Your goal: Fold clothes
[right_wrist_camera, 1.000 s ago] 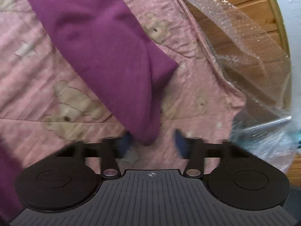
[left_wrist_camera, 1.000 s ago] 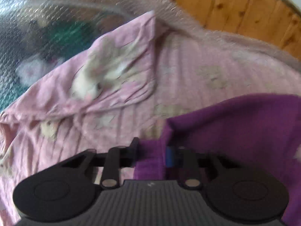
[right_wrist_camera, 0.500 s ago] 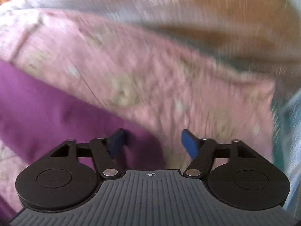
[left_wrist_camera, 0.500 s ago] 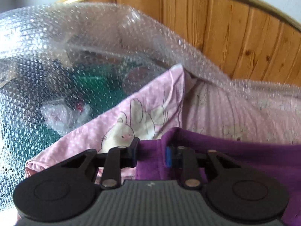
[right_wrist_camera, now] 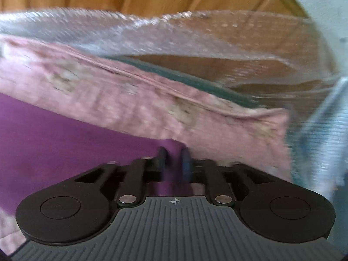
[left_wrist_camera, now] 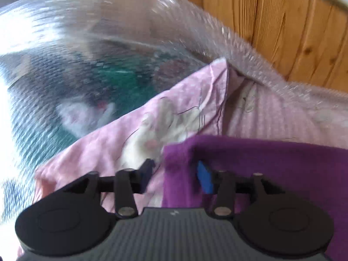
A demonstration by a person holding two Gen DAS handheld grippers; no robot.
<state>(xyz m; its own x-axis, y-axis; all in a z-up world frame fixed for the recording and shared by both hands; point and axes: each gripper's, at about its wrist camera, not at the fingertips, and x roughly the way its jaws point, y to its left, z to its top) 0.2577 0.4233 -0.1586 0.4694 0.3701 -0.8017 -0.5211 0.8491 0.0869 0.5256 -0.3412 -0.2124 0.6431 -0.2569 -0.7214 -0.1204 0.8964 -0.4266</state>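
Looking along the left gripper (left_wrist_camera: 174,171), the jaws stand partly apart with the near-left corner of the purple garment (left_wrist_camera: 271,163) lying between them. The blue pad on the right finger sits against the cloth, but the left finger shows a gap to the cloth edge, so the hold looks loose or just let go; I cannot tell whether it grips. The garment spreads to the right over the pink printed sheet (left_wrist_camera: 178,113). Bubble wrap (left_wrist_camera: 87,54) rises on the far left over something dark green, with wooden panelling (left_wrist_camera: 293,32) behind. This view is motion-blurred.

Turning to the right wrist view, the right gripper (right_wrist_camera: 173,161) has its jaws nearly closed, pinching a narrow fold of the purple garment (right_wrist_camera: 65,130) at its far-right edge. The garment stretches left from the pinch across the pink printed sheet (right_wrist_camera: 152,100). Beyond the sheet's far edge lie a dark green strip (right_wrist_camera: 184,76) and more bubble wrap (right_wrist_camera: 195,32).

As a judgement, the risk is uneven tension. If the left corner is not firmly held while the right pulls, the corner could slip out and the fold would skew or bunch. The right pinch takes only a thin fold, so a quick tug could strip it free. Either gripper might also catch the sheet beneath and drag it along with the garment.
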